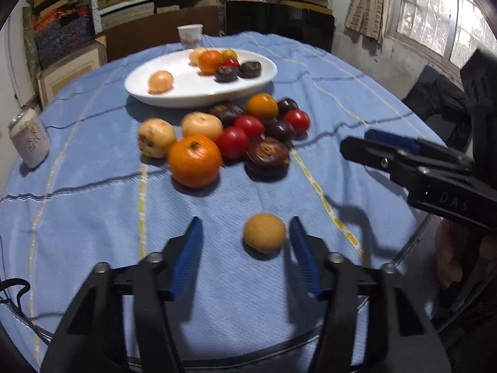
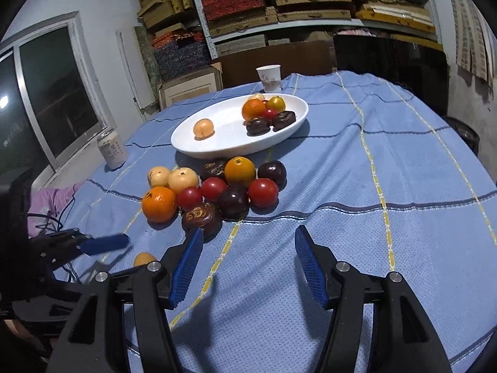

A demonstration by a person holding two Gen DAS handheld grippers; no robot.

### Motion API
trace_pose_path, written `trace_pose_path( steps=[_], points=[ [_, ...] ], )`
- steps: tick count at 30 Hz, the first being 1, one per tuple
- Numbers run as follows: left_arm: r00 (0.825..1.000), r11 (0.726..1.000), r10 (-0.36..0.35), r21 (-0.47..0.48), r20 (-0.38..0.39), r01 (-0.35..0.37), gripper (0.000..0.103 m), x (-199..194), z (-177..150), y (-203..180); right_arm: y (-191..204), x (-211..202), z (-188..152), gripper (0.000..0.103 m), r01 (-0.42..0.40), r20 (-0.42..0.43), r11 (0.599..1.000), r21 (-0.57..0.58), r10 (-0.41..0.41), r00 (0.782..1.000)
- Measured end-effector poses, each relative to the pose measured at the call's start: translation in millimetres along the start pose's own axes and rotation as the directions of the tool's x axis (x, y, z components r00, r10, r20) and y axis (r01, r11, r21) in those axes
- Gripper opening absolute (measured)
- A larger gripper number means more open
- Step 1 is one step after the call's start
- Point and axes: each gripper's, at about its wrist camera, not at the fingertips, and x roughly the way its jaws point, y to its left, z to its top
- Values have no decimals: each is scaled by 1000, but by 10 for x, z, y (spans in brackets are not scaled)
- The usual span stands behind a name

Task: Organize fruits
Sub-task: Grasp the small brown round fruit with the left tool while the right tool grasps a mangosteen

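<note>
One small tan fruit [image 1: 264, 233] lies alone on the blue cloth [image 1: 93, 217] between the parted, unclamped fingers of the left gripper [image 1: 245, 233], nearer the right one. Right gripper [image 2: 248, 242] gapes empty. Risk: an off-centre squeeze could roll the fruit toward the near table edge. Ample clear cloth lies before the fruit pile [image 1: 223, 136] and plate [image 1: 186, 93].

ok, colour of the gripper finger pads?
Blue, ribbed pads on black fingers; clearest in the right wrist view.

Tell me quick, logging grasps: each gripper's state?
Left gripper: open, small tan round fruit between its fingers, ungripped.
Right gripper: open, empty.
</note>
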Motion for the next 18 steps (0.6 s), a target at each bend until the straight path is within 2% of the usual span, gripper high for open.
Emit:
trace_pose_path(
  steps=[4, 5, 7, 9, 13, 16, 18],
  points=[
    [1000, 1000, -6, 23, 10, 5, 47, 26, -19, -88, -25, -1, 1, 62, -10, -5, 1000, 10, 10, 1000],
    [1000, 1000, -10, 21, 11, 10, 44, 35, -19, -86, -25, -1, 3, 62, -12, -4, 1000, 10, 12, 1000],
    [1000, 1000, -24, 20, 3, 24, 29, 74, -23, -94, -21, 0, 3, 62, -14, -5, 1000, 8, 14, 1000],
    [999, 999, -37, 20, 18, 36, 29, 60, -36, -95, -21, 3, 2, 62, -16, -8, 1000, 7, 16, 1000],
    [993, 997, -77, 0, 95, 77, 29, -58, -62, -58, -27, 19, 6, 62, -23, -15, 1000, 13, 23, 1000],
    [986, 993, -83, -67, 147, 94, 29, -128, -57, 66, 1, 38, 7, 62, -19, -25, 1000, 0, 19, 1000],
    [985, 989, -79, -109, 155, 96, 29, -131, -47, 139, 35, 63, 7, 62, -4, -38, 1000, -15, 3, 999]
  ],
)
